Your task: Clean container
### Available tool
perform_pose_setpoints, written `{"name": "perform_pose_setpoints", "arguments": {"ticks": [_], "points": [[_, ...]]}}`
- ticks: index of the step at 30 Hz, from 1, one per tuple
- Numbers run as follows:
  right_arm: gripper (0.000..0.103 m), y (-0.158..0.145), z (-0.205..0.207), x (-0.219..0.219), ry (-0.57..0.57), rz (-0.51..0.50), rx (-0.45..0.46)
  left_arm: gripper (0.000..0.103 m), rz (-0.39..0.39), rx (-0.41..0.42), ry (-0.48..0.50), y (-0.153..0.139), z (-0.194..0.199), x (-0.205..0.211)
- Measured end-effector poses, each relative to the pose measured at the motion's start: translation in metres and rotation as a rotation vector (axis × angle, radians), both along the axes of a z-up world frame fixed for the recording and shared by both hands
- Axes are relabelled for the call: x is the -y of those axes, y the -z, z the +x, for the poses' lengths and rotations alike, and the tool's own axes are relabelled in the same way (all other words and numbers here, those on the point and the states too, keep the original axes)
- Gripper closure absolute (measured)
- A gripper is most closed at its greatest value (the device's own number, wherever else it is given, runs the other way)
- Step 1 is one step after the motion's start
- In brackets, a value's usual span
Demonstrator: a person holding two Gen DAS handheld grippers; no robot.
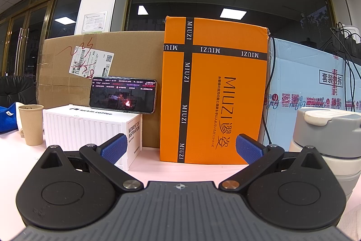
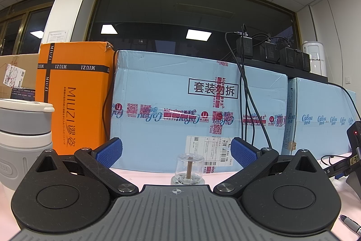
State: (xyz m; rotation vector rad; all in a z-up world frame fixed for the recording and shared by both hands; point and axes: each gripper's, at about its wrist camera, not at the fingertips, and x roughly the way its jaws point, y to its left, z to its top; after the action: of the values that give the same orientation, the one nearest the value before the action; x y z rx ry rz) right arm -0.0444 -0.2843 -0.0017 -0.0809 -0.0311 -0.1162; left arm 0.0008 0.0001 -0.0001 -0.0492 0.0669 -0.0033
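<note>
We see a pale pink table [image 1: 191,169] backed by a row of big boxes: a long light-blue printed carton [image 2: 171,92], a plain brown cardboard box [image 1: 126,53] with a shipping label, and between them a tall orange cardboard box [image 1: 214,92] banded with black MIUZI tape, standing upright against the others. In front of the brown box sits a white ribbed plastic box shaped like a shipping container [image 1: 90,128], and a black smartphone [image 1: 123,96] with a lit screen leans on top of it. The task's thing, a grey and white lidded container [image 1: 327,141], stands upright on the table, just right of our left tongs [image 1: 180,148] and at the far left edge of the right wrist view. A tan paper cup [image 1: 31,123] stands left of the white box. Directly ahead of our right tongs [image 2: 177,150] is a small clear glass dome on a grey base [image 2: 189,169] with a thin stem inside; we cannot tell for sure what it is. Both pairs of tongs, with blue textured pads [image 1: 114,148], are spread wide and hold nothing. A grey marker pen [image 2: 350,224] lies at the right edge.
</note>
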Motion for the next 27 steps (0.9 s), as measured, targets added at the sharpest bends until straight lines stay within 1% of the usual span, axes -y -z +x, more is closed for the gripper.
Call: {"name": "perform_pose_setpoints", "arguments": {"ticks": [27], "points": [[0.000,0.0006,0.0006,0.0012,0.000,0.001,-0.001,0.000,-0.005,-0.004,0.003,-0.0006,0.0017,-0.0017]]}}
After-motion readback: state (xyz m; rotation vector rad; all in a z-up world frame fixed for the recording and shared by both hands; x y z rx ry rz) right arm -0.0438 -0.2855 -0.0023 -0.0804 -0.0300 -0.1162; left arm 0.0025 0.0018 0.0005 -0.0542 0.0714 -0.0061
